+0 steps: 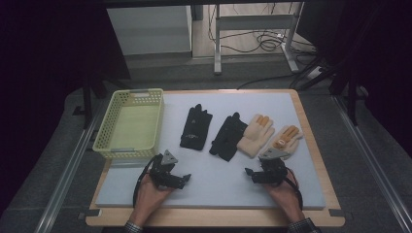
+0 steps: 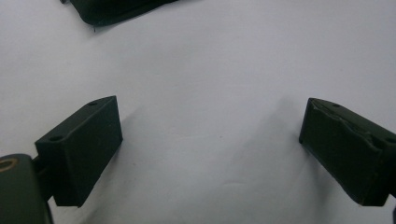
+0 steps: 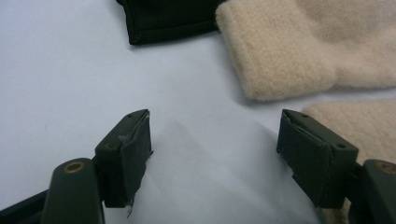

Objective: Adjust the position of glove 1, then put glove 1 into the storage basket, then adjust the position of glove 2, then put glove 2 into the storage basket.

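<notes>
While four gloves lie in a row right of the yellow basket (image 1: 130, 124), two black gloves (image 1: 196, 127) then two beige gloves (image 1: 256, 134), the left gripper (image 2: 210, 135) and right gripper (image 3: 214, 140) rest nearer, jaws spread wide, holding nothing.

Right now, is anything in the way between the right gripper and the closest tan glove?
Nothing visible is. The right gripper is open over bare white mat, and the tan glove lies just ahead of its jaws. A black glove lies off to the side, not in between.
</notes>
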